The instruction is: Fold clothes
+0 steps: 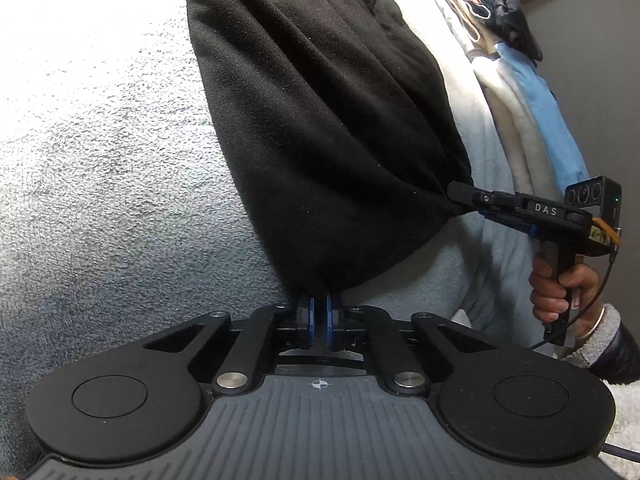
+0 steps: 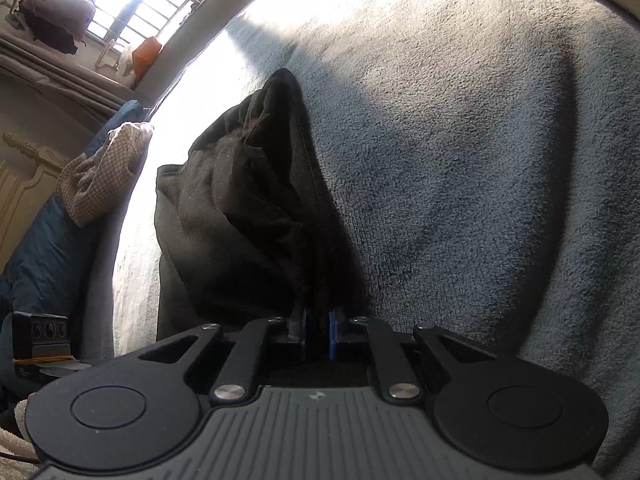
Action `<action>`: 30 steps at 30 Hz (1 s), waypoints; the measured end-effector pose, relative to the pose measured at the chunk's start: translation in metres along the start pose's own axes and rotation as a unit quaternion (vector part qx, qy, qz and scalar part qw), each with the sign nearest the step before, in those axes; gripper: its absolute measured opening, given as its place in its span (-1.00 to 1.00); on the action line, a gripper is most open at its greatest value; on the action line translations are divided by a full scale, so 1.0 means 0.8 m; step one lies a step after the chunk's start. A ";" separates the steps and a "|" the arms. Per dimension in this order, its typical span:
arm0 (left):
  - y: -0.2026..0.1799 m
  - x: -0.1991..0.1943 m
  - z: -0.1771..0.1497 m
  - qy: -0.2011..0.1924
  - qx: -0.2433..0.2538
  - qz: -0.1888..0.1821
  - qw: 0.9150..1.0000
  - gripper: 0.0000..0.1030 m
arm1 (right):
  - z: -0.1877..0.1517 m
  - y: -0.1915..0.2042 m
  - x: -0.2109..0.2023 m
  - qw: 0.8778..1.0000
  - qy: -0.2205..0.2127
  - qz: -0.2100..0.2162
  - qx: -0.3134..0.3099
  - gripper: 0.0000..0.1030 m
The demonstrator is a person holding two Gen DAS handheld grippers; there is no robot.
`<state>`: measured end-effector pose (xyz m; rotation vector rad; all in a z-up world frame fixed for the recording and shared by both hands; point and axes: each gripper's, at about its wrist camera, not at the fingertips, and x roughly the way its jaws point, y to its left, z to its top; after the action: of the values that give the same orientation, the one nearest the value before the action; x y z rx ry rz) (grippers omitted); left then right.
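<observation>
While both angle downward | left gripper, right gripper jaws pinching black garment edge

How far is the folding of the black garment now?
Done: both grips look set. In hand: the left gripper and the right gripper each pinch a near corner of the black garment on the grey blanket. Left: the fold itself; the cloth lies loose and creased.

A grey fleece blanket covers the wide surface. Strong daylight comes from a barred window at the far left — the blanket there looks almost white. Near the window stands a carved pale headboard, and a plain grey wall is at the far right.
</observation>
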<state>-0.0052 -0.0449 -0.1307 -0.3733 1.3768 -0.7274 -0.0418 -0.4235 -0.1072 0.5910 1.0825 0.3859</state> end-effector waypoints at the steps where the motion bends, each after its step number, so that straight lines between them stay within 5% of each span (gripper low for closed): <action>1: 0.002 -0.005 -0.001 0.002 0.001 -0.004 1.000 -0.95 | -0.001 0.004 -0.005 1.000 -0.001 0.009 -0.003 -0.83; 5: 0.009 -0.022 -0.005 0.010 0.006 -0.019 1.000 -0.95 | -0.012 0.014 -0.021 1.000 0.003 0.020 -0.005 -0.83; 9: 0.014 -0.013 -0.010 0.029 0.021 0.005 0.999 -0.95 | -0.018 0.005 -0.006 1.000 0.027 -0.009 0.008 -0.76; 12: 0.013 -0.014 -0.012 0.033 0.036 0.014 0.999 -0.90 | -0.008 0.002 -0.010 0.999 0.037 -0.009 0.019 -0.49; 14: 0.012 -0.025 -0.014 0.027 0.049 0.019 0.998 -0.70 | 0.003 0.009 -0.025 0.999 0.029 -0.020 -0.004 -0.15; 17: 0.010 -0.052 -0.014 0.002 0.069 0.048 0.996 -0.49 | 0.026 0.020 -0.052 0.999 -0.003 -0.030 -0.030 -0.11; 21: 0.009 -0.082 -0.006 -0.053 0.077 0.078 0.993 -0.45 | 0.070 0.040 -0.051 0.997 -0.053 -0.021 -0.049 -0.11; 26: -0.005 -0.082 0.008 -0.110 0.074 0.064 0.989 -0.40 | 0.117 0.084 0.012 0.992 -0.072 -0.027 -0.100 -0.21; 30: -0.027 -0.051 0.001 -0.102 0.122 0.079 0.984 -0.40 | 0.141 0.109 0.060 0.986 -0.070 -0.052 -0.145 -0.23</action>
<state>-0.0112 -0.0344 -0.0863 -0.1383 1.0957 -0.6972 0.0799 -0.3573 -0.0483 0.2964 0.8986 0.3967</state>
